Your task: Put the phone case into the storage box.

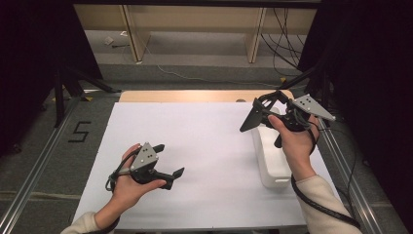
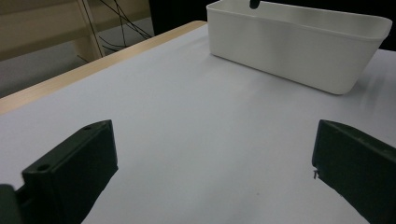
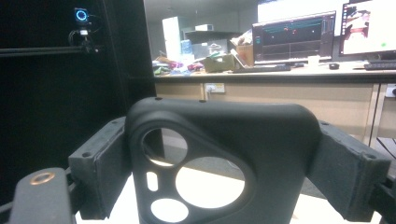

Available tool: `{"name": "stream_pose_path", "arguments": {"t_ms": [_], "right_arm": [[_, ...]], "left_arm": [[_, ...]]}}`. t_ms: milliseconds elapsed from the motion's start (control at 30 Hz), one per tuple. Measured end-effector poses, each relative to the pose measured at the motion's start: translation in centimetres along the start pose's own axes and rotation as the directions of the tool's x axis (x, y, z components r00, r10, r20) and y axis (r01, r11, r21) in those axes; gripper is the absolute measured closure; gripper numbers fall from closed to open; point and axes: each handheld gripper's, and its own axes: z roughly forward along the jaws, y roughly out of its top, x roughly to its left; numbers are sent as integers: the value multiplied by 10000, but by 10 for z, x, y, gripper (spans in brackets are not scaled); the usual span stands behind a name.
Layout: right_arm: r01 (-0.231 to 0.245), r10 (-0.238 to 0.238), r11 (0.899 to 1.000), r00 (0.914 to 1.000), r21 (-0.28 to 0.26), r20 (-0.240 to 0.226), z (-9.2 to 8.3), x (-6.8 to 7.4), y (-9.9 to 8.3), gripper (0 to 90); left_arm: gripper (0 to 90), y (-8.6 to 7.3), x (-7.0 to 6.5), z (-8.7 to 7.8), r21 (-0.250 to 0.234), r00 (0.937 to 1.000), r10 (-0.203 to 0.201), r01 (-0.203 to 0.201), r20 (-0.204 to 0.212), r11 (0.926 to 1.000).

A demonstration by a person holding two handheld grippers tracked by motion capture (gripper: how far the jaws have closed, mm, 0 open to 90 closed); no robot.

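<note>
White plastic bin (image 1: 271,161) sits at the table's (image 1: 204,146) right edge. Above its far end, the right gripper (image 1: 260,113) clamps a black flat piece with cutouts (image 3: 219,154). Well left of the bin, the left gripper (image 1: 168,161) hovers low, jaws spread wide and empty.

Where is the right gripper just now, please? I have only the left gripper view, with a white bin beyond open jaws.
Observer: The high view shows the right gripper held up over the far end of the white bin.
Operator: Is it carrying anything?
Observer: Yes. In the right gripper view its jaws are shut on what looks like a black phone case with camera cutouts.
Operator: And where is my gripper on the table?
Observer: The left gripper is over the near left part of the white tabletop, well apart from the bin.
</note>
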Motion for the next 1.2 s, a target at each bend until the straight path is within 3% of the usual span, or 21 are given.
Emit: {"name": "stream_pose_path", "arguments": {"t_ms": [1200], "right_arm": [[-18,23,9999,9989,-109,458,-6,-14,4,153]], "left_arm": [[0,0,1,0,29,10000,-28,28,2,10000]]}}
